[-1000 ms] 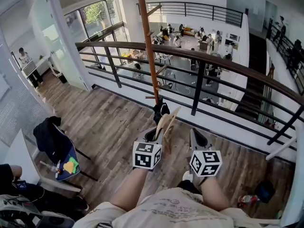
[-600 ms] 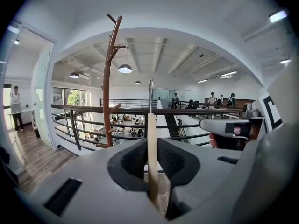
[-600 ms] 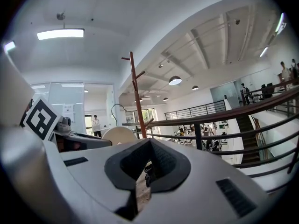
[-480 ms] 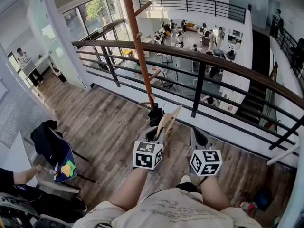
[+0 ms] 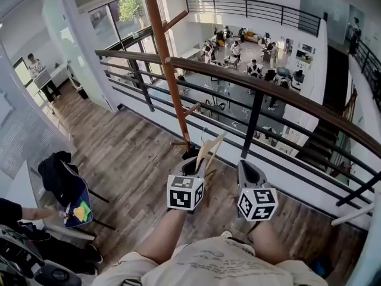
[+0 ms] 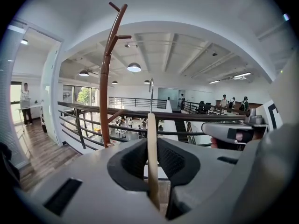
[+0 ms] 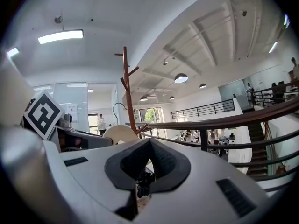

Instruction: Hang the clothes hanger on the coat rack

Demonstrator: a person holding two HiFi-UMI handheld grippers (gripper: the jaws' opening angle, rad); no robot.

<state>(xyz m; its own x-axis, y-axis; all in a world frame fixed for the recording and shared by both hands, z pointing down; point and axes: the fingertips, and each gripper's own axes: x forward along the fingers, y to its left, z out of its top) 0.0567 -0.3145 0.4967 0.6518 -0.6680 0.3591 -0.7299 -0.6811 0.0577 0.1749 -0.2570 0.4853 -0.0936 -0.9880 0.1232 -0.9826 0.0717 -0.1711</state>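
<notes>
A tall brown wooden coat rack [image 5: 165,70] with short angled pegs stands by the railing, its base just beyond my grippers. My left gripper [image 5: 194,162] is shut on a pale wooden clothes hanger [image 5: 209,149], which sticks up and forward toward the rack's foot. In the left gripper view the hanger [image 6: 152,139] stands edge-on between the pads, its metal hook [image 6: 151,93] on top, and the rack [image 6: 105,78] rises to the left. My right gripper [image 5: 248,173] is beside it, shut and holding nothing. The right gripper view shows the rack [image 7: 127,85] and hanger [image 7: 120,133] at left.
A dark-railed balustrade with a wooden handrail [image 5: 280,94] runs across just behind the rack, with a drop to a lower floor with people. A chair with a dark jacket [image 5: 59,174] stands at left. A person stands far left [image 5: 37,70].
I have come nearer the railing and the rack: the rack's base has shifted left and down, closer to the grippers. Both grippers keep their pose, the left still holding the hanger.
</notes>
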